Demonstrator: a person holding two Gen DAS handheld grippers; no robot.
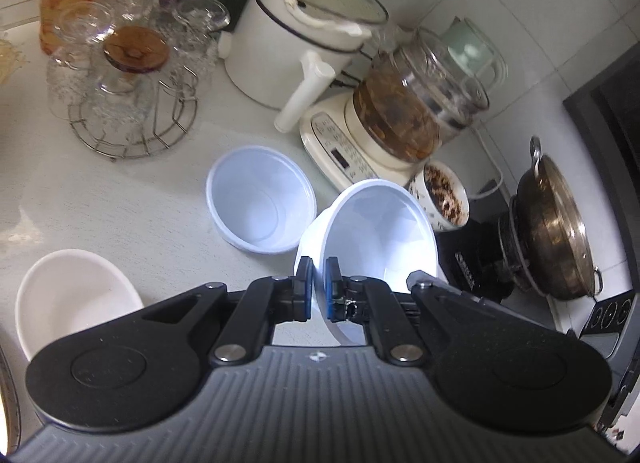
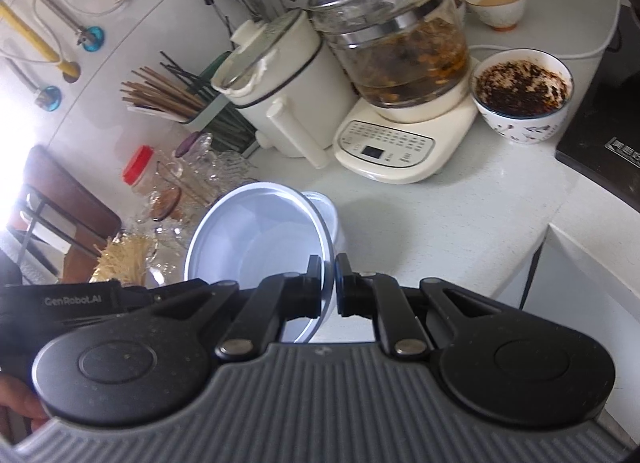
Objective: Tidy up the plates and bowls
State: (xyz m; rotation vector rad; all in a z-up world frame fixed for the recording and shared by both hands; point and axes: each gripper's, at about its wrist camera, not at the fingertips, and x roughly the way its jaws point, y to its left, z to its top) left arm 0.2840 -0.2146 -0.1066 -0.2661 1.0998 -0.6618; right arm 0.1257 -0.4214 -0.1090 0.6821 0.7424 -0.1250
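My left gripper [image 1: 319,268] is shut on the near rim of a white bowl [image 1: 380,231], which hangs tilted above the counter. A white round tub [image 1: 260,199] stands on the counter just left of it. Another white bowl [image 1: 72,295] sits at the lower left. My right gripper [image 2: 328,264] is shut on the right rim of a white bowl [image 2: 256,239], also lifted and tilted. The tub [image 2: 330,215] shows behind that bowl. The left gripper's body [image 2: 80,303] lies at that bowl's lower left. I cannot tell whether both grippers hold the same bowl.
A wire rack of glasses [image 1: 120,95], a white pot [image 1: 304,31] and a glass kettle on its base [image 1: 400,115] line the back. Beside the kettle is a bowl of dark flakes [image 2: 520,91]. A wok [image 1: 552,223] sits on the stove. The counter edge [image 2: 552,231] drops off at right.
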